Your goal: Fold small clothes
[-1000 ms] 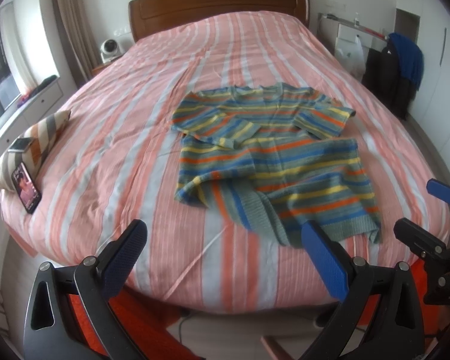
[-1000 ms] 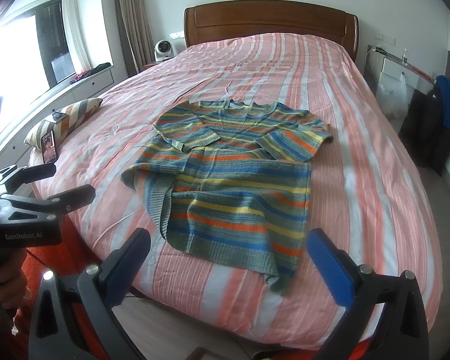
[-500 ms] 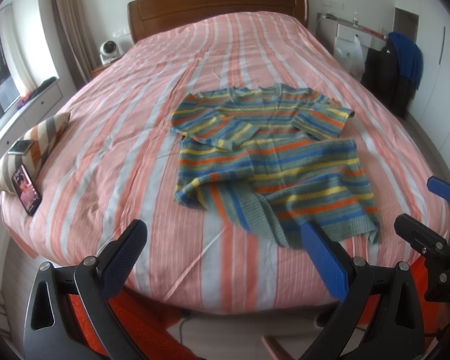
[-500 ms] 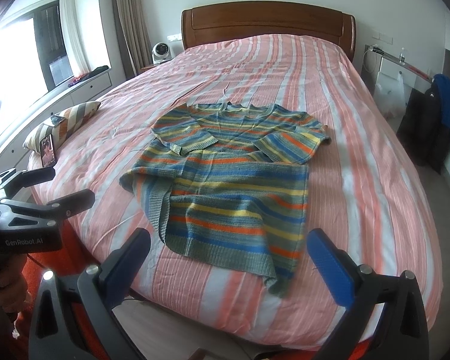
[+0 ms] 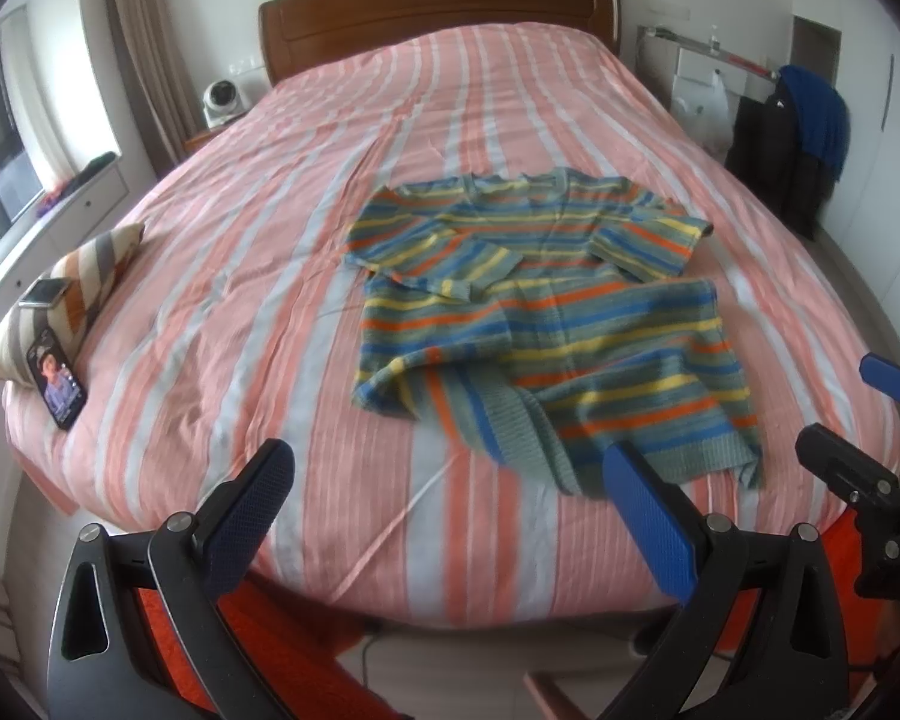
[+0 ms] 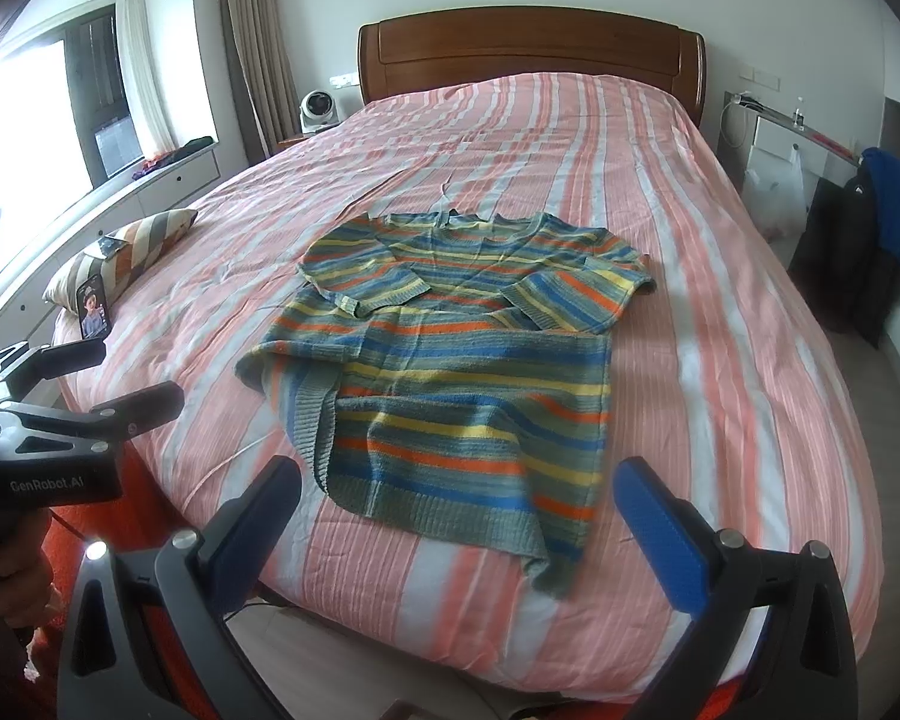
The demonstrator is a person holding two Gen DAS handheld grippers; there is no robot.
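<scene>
Striped sweater [image 6: 450, 360] — seemingly just beyond right gripper [image 6: 456, 516].

sweater [image 6: 474, 372]: knit cloth, ribbed hem, matt, fuzzy
bed cover [image 6: 720, 312]: woven cloth, striped, matt w/ fine ridges
headboard [image 6: 528, 54]: wood, glossy varnish
left gripper [image 5: 450, 516]: matt black plastic, metal rivets, blue textured pads
pillow [image 5: 72, 288]: cloth, matt
phone [image 5: 57, 387]: glossy screen

Striped knit sweater [image 5: 546, 312] lies flat on the bed, sleeves folded inward.
</scene>
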